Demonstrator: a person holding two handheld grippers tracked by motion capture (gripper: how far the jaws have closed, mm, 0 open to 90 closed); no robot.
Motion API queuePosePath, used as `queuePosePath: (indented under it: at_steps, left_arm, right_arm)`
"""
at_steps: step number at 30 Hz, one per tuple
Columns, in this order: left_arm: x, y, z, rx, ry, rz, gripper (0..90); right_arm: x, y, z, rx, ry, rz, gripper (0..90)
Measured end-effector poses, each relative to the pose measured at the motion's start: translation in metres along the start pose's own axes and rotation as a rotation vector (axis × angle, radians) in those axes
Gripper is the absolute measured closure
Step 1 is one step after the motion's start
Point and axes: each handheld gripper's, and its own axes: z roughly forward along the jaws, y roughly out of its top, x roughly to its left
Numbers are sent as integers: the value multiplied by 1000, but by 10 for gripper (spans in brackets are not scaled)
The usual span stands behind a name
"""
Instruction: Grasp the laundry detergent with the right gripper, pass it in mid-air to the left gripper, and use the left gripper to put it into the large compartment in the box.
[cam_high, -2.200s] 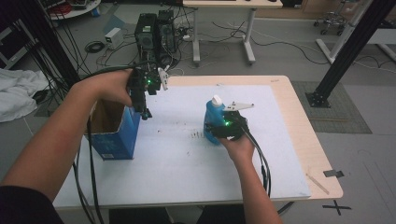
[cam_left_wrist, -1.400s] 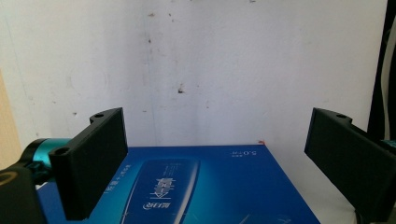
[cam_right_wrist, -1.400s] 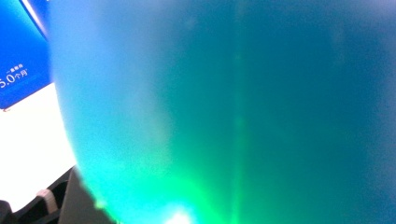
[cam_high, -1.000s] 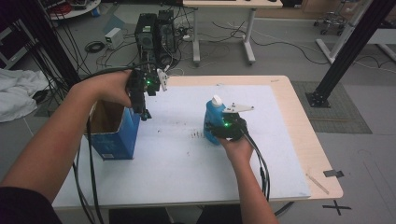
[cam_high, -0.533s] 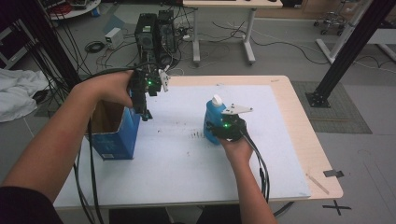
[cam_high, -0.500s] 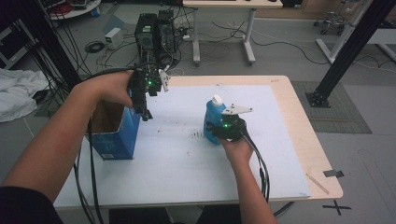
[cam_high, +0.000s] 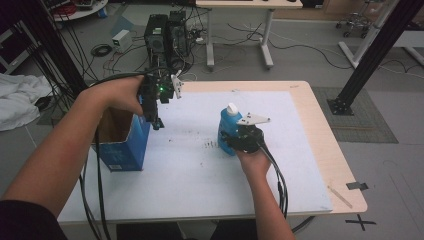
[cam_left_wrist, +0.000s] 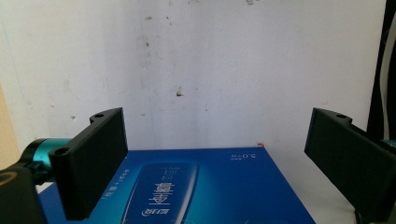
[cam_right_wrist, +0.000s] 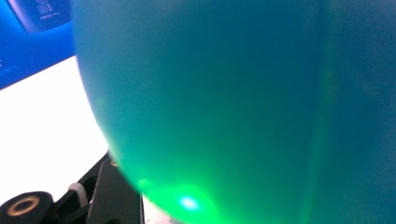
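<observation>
A blue bottle (cam_high: 226, 126) with a white cap (cam_high: 231, 108) stands upright near the middle of the white sheet (cam_high: 200, 175). My right gripper (cam_high: 231, 142) is shut on its lower body; the jaws have just been closing with the bottle between them. In the right gripper view the bottle (cam_right_wrist: 233, 93) looms close, with one black finger (cam_right_wrist: 116, 196) at the bottom. An open-topped blue box (cam_high: 122, 150) stands at the sheet's left. My left gripper (cam_high: 157, 121) hangs above the box's right edge, pointing down, open and empty. Its view looks past the jaws (cam_left_wrist: 215, 140) onto the box's printed side (cam_left_wrist: 196, 186).
The wooden table edge (cam_high: 325, 150) frames the sheet. Dark specks (cam_high: 210, 145) lie left of the bottle. Behind the table, computer towers (cam_high: 167, 32) and cables sit on the floor. A black frame post (cam_high: 370, 55) rises at the right, and a white cloth (cam_high: 20, 100) lies at far left.
</observation>
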Motion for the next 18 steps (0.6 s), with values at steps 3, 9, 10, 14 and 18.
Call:
queuePosePath:
  at_steps: [3, 9, 10, 14, 18]
  left_arm:
    - [0, 1, 0, -1, 0, 2, 59]
    - [-1, 5, -2, -3, 2, 9, 59]
    - [-2, 7, -3, -5, 0, 12, 59]
    - [-4, 9, -5, -9, -5, 22, 59]
    - [-7, 10, -5, -13, -11, 35, 59]
  right_arm:
    - [0, 0, -1, -5, 14, 0, 466]
    - [0, 3, -10, -27, 67, -7, 466]
    - [2, 4, -13, -27, 89, -25, 466]
    - [5, 6, -17, -13, 133, -56, 465]
    - [9, 9, -20, -10, 164, -79, 465]
